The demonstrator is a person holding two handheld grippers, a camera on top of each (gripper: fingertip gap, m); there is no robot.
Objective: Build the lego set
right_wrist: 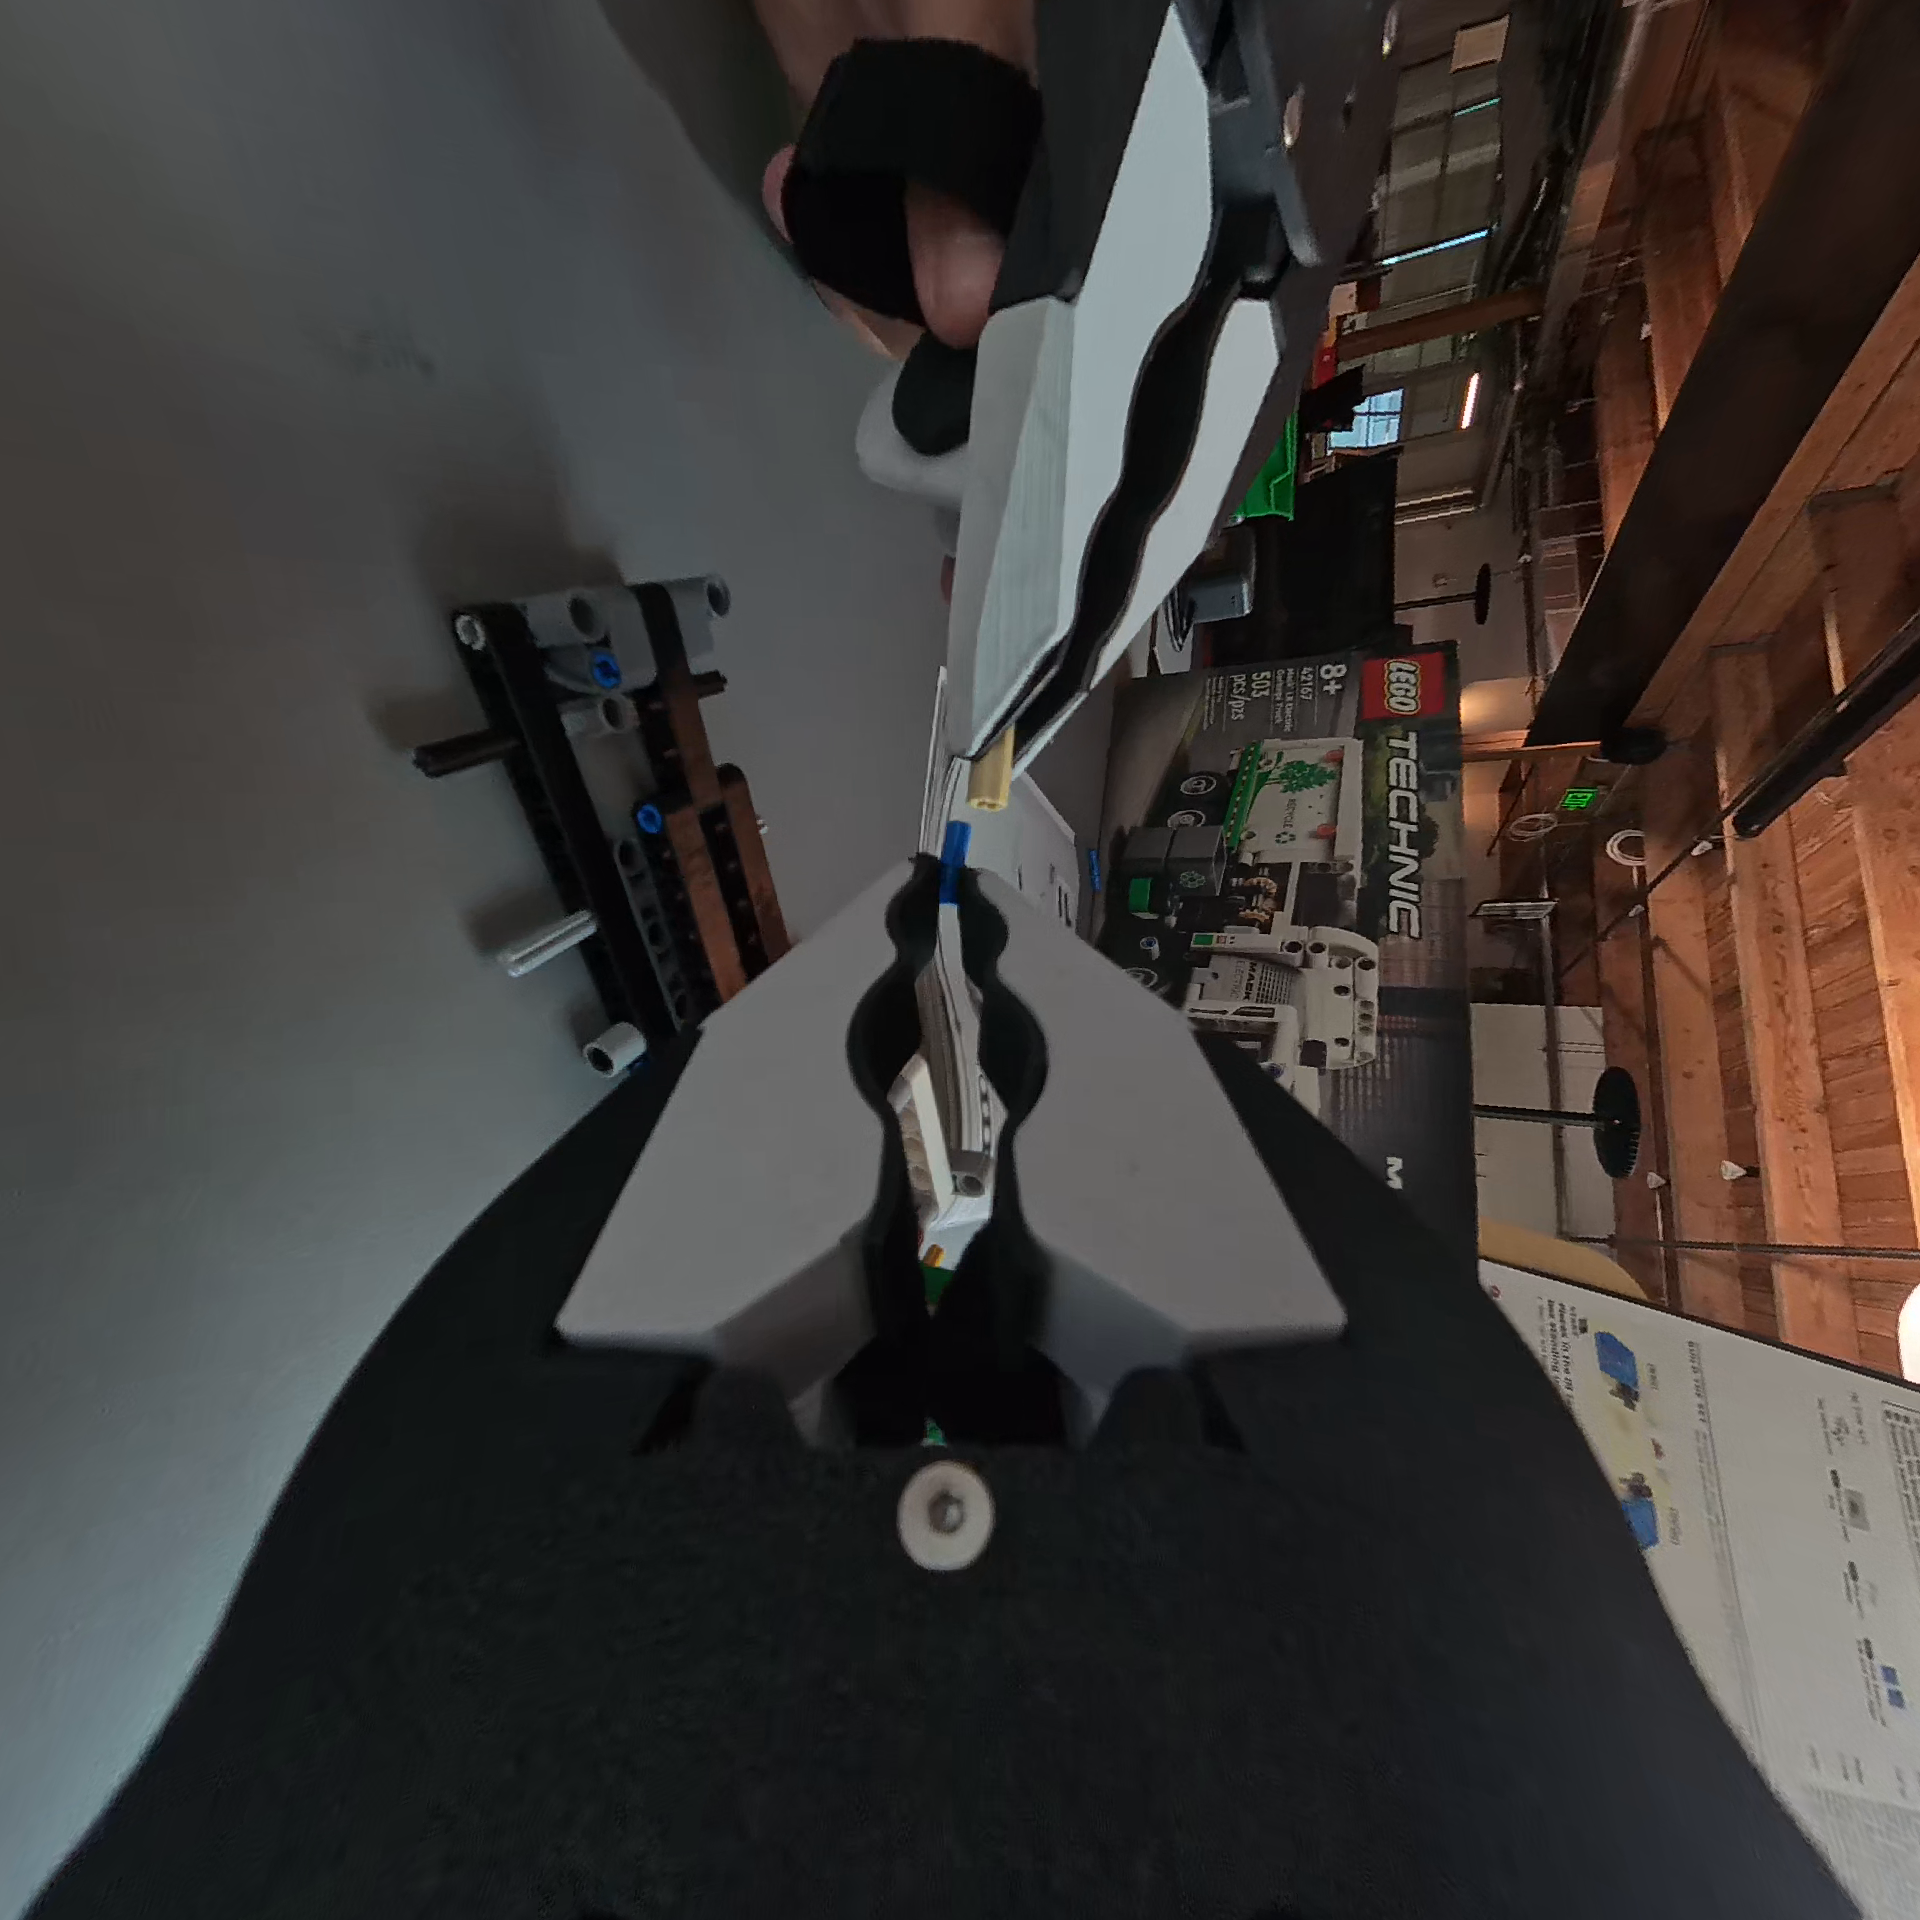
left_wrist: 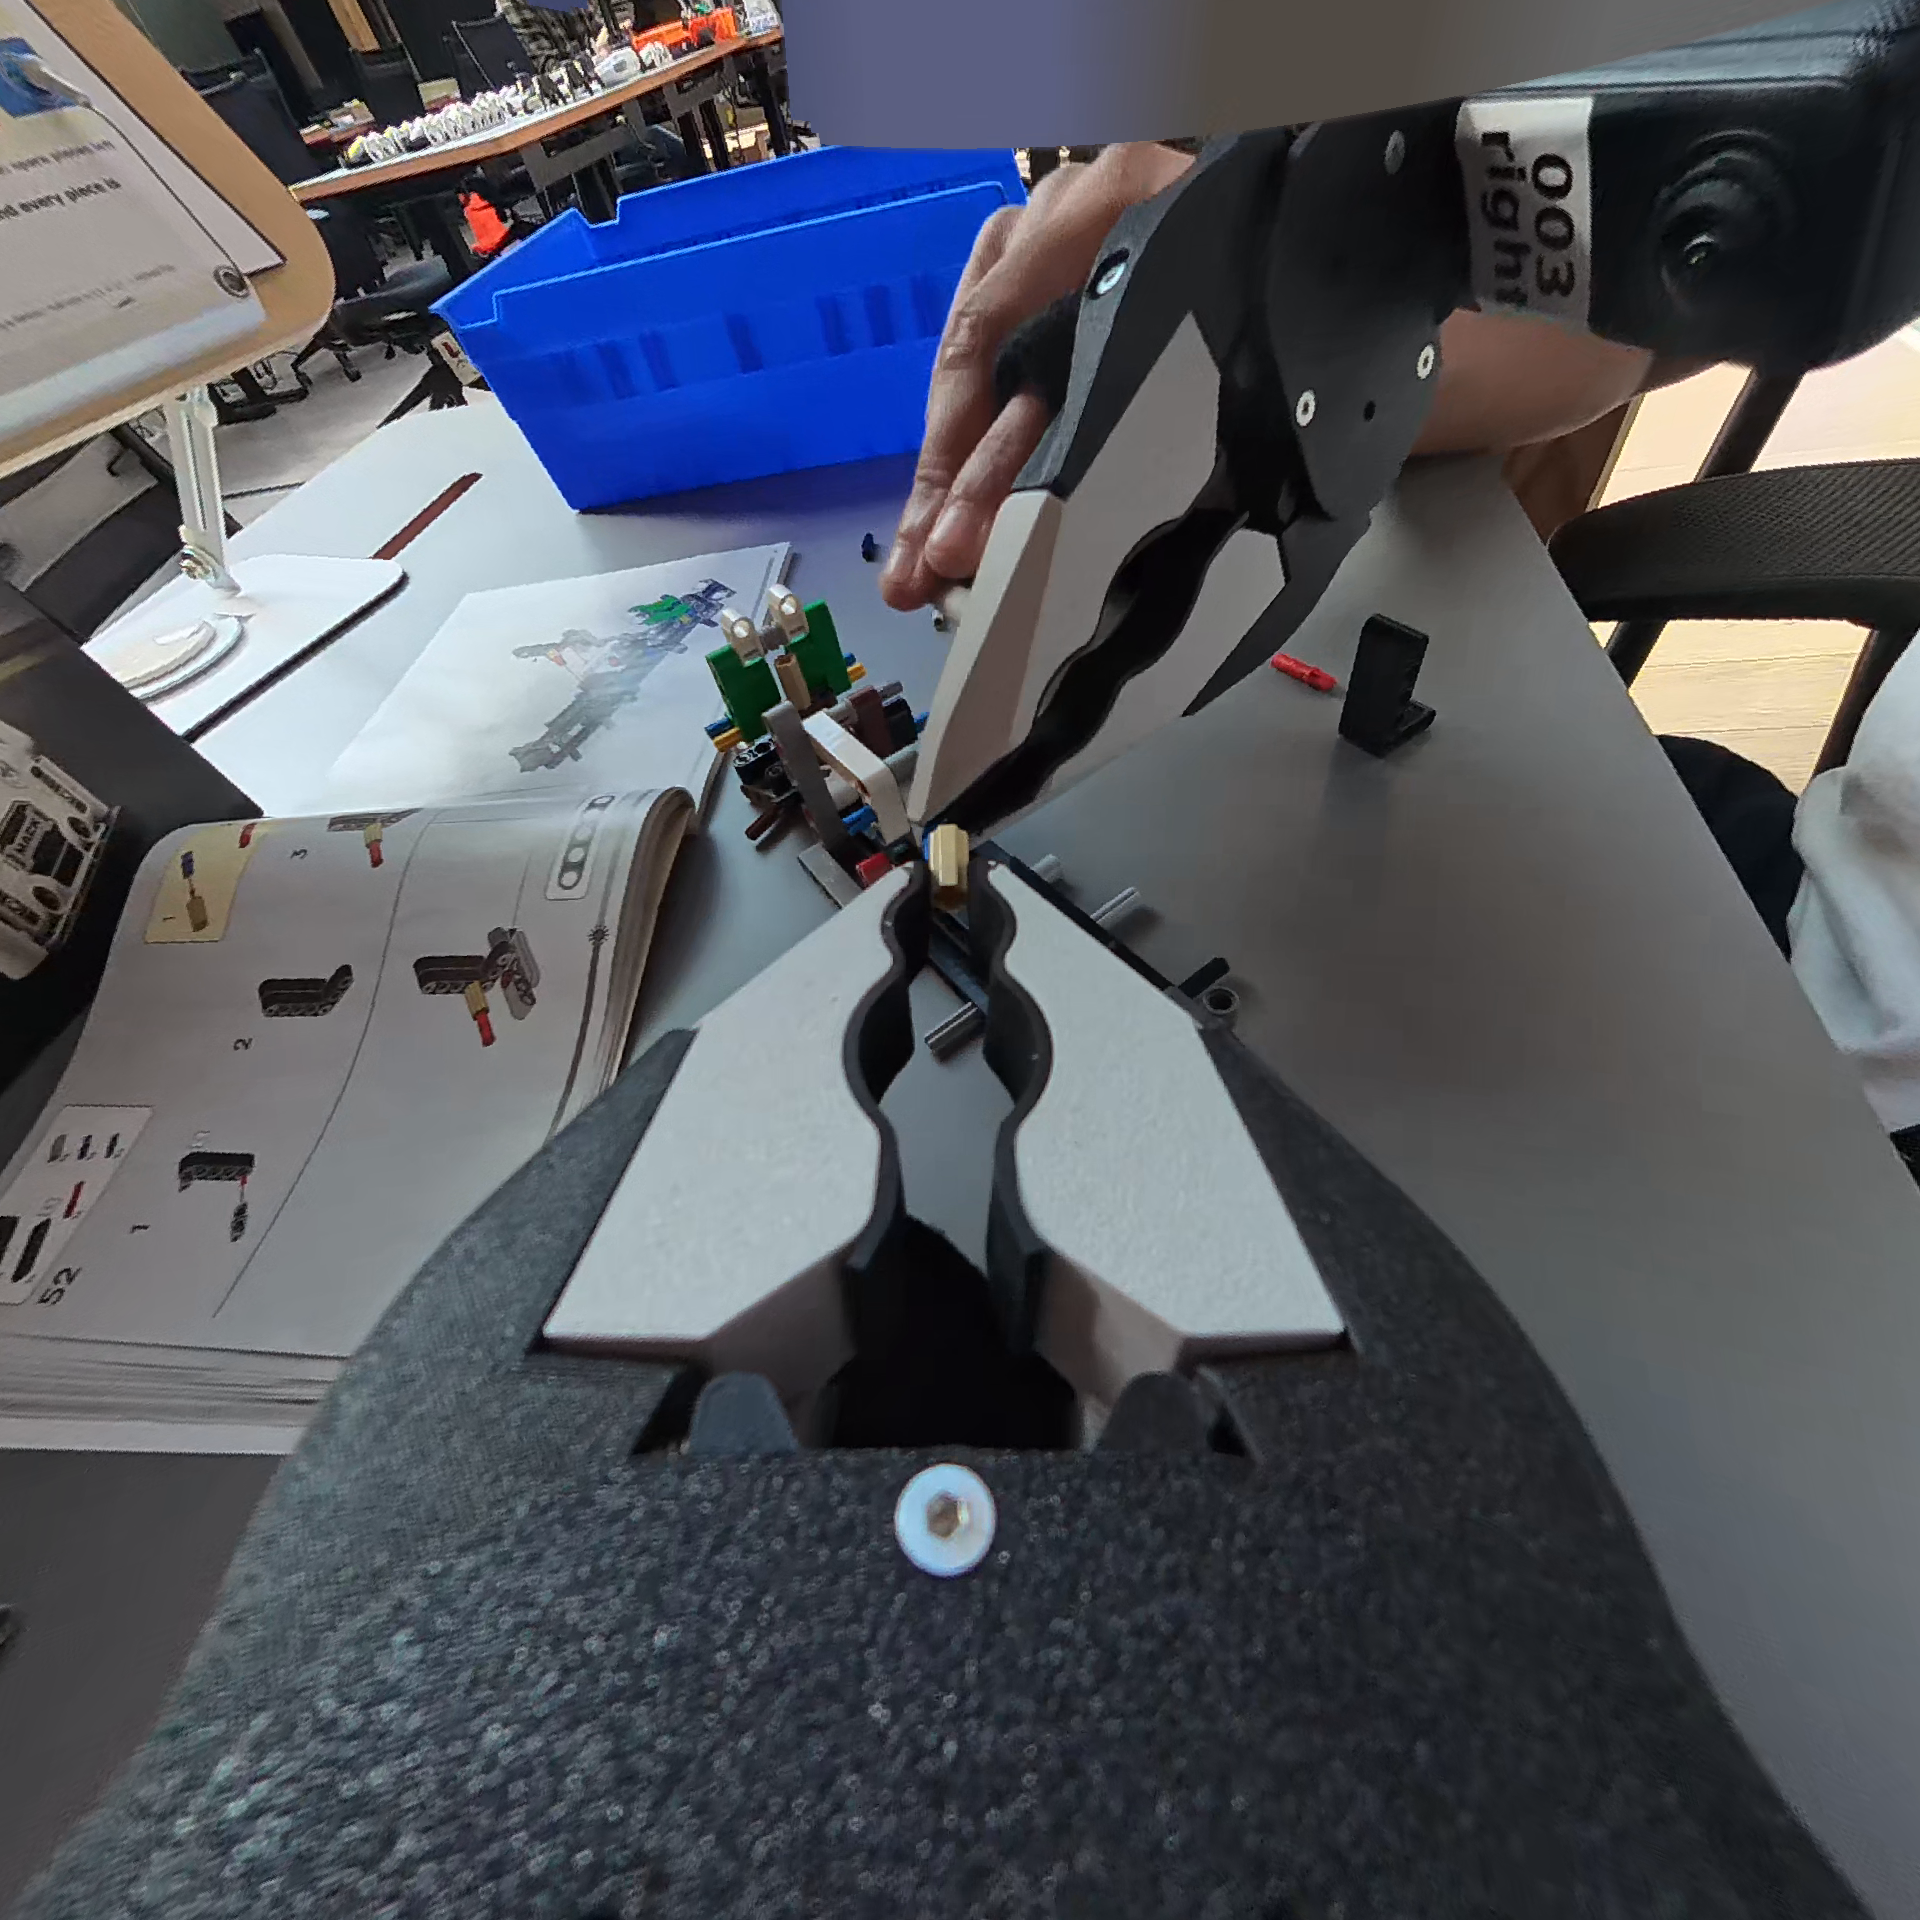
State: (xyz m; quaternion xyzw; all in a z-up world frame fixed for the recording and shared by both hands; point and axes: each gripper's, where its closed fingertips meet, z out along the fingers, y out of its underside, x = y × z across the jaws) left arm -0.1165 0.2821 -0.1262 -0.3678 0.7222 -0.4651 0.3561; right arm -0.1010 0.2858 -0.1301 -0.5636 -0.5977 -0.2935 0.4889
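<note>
My left gripper (left_wrist: pixel 948 878) is shut on a small tan connector (left_wrist: pixel 948 854), held just above the grey table (left_wrist: pixel 1455 1039). My right gripper (right_wrist: pixel 948 883) is shut on a blue pin (right_wrist: pixel 954 847) that sticks out of its tips. The two tips nearly meet, and the tan connector (right_wrist: pixel 989 779) sits a short gap from the blue pin. The right gripper (left_wrist: pixel 925 821) comes in from the upper right in the left wrist view. The partly built model (left_wrist: pixel 810 727), with green, grey and black parts, lies just behind the tips. Another part of the build, a black and brown frame (right_wrist: pixel 623 810), lies on the table.
An open instruction book (left_wrist: pixel 364 1039) and a second booklet (left_wrist: pixel 561 665) lie on the left. A blue bin (left_wrist: pixel 727 322) stands at the back. A black L-shaped beam (left_wrist: pixel 1387 686) and a red pin (left_wrist: pixel 1304 670) lie on the right. The set's box (right_wrist: pixel 1288 883) stands nearby. The grippers are tip to tip, or close to it.
</note>
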